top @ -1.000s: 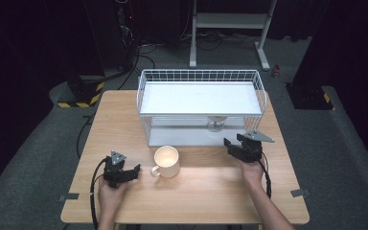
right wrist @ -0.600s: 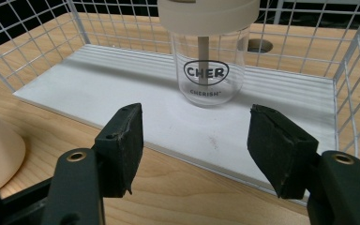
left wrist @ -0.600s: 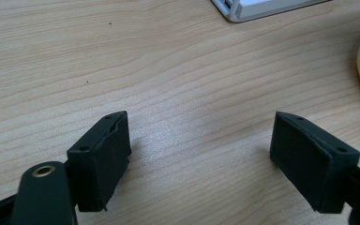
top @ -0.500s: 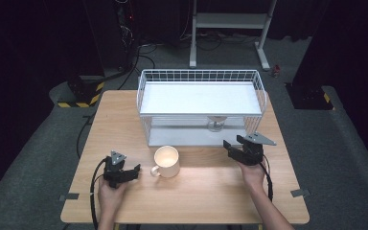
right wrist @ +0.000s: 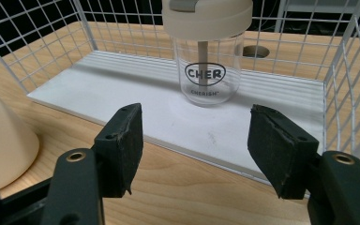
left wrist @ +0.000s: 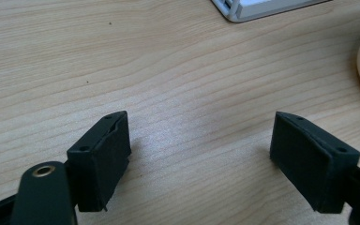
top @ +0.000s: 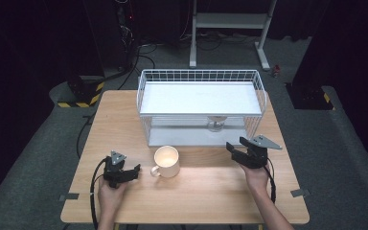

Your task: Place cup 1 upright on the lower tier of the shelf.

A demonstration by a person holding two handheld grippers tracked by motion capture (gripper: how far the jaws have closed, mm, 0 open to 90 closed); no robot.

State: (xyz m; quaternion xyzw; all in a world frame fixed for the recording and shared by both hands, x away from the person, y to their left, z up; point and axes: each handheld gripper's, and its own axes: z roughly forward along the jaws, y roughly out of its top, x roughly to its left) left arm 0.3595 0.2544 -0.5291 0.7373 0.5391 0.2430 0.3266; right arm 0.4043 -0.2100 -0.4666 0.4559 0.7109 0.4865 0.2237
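Wood surface: we see a pale wooden table [top: 206, 191] with clear grain, its bare top running under both pairs of jaws.
Room: we see dark grey floor around the table, a yellow-and-black striped block [top: 79, 98] off the far left corner, cables trailing back, and a white metal stand [top: 230, 21] behind.
Rack: we see a white wire rack [top: 201, 76] on the far half of the table, with a white upper shelf and a white base board.
Cup in rack: we find a clear plastic tumbler [right wrist: 207, 65] with a cream lid upright on the base board, toward the right, printed "CHER" above "CHERISH".
Mug: we see a cream mug [top: 166, 161] just in front of the rack, between the two hands, handle toward the left.
Left gripper [left wrist: 199, 154]: we see its jaws spread wide and empty, low over bare wood, the mug's edge at the right of its view.
Right gripper [right wrist: 194, 152]: we see its jaws wide apart, gripping nothing, aimed at the tumbler from just outside the rack's front.
Change from earlier: we find both grippers, mug and tumbler where they were a second ago.
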